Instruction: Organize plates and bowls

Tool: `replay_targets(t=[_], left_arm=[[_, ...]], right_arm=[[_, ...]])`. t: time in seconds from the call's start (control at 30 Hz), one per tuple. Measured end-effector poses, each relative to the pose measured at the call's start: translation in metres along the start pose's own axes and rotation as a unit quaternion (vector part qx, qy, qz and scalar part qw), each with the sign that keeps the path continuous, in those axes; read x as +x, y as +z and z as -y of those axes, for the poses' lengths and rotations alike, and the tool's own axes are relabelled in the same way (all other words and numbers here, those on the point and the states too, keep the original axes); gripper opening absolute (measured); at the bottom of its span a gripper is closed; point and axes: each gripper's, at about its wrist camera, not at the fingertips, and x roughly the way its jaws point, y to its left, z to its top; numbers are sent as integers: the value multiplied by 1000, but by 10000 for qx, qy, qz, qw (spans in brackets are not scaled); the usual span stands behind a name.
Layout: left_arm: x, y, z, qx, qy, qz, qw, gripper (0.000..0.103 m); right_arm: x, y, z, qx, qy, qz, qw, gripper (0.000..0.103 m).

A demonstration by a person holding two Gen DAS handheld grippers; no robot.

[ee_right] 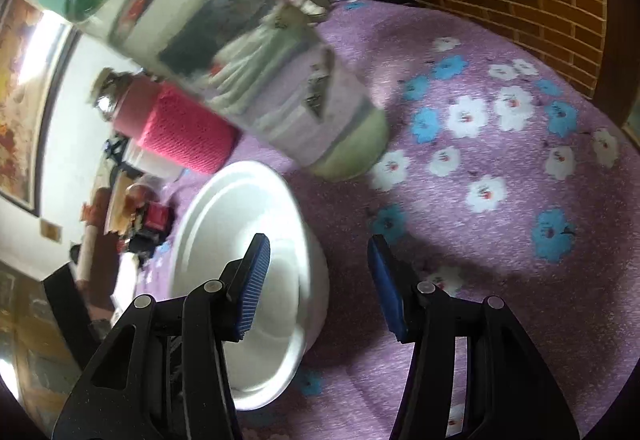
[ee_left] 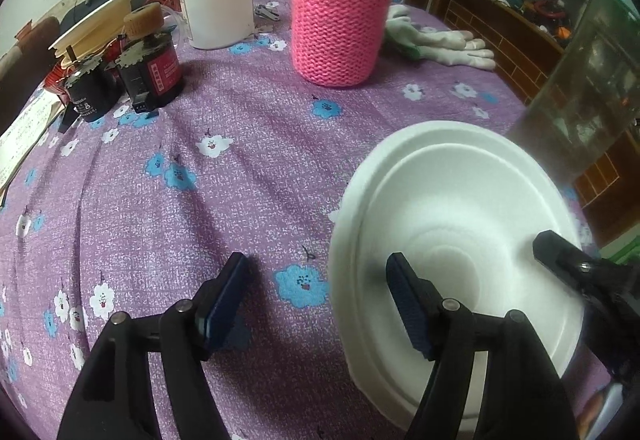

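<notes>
Nearest the left wrist camera, the left gripper (ee_left: 316, 292) stands spread, one finger over the white bowl (ee_left: 452, 240), nothing pinched. On the purple floral tablecloth (ee_left: 200, 192) the bowl rests near the table edge. The right gripper (ee_right: 318, 272) straddles the bowl's (ee_right: 240, 240) rim with its jaws apart, pads not pressing. Farther back stand a pink knitted bottle (ee_left: 340, 20) and a glass jar (ee_right: 248, 80).

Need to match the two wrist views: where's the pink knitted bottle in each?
Left wrist: pink knitted bottle stands at top centre, upright on the purple cloth, behind the white plate.
Right wrist: the bottle is left of centre, looks tilted, partly behind the clear jar.
Shared landmark: the white plate, lower right in the left view, lower left in the right view.
</notes>
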Motion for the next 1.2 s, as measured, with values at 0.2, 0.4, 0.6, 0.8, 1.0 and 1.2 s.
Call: replay_targets(t=[0.2, 0.4, 0.6, 0.8, 1.0, 1.2], left_arm=[[0, 0, -2, 2, -18, -97, 10000, 73], [0, 2, -9, -46, -129, -243, 9996, 73], [-1, 1, -9, -26, -141, -293, 9995, 73], [-6, 0, -5, 45, -315, -241, 9992, 47], [-11, -1, 1, 113, -542, -178, 9983, 15], [-11, -1, 4, 150, -583, -158, 9981, 11]], right_arm=[[1, 2, 4, -152, -188, 30, 9997, 49], [2, 6, 11, -45, 28, -53, 10000, 49], [0, 10, 22, 210, 318, -342, 9987, 49], [3, 3, 19, 288, 643, -610, 9956, 32], [10, -3, 8, 28, 430, -642, 9970, 26], [11, -2, 14, 136, 598, -596, 9963, 27]])
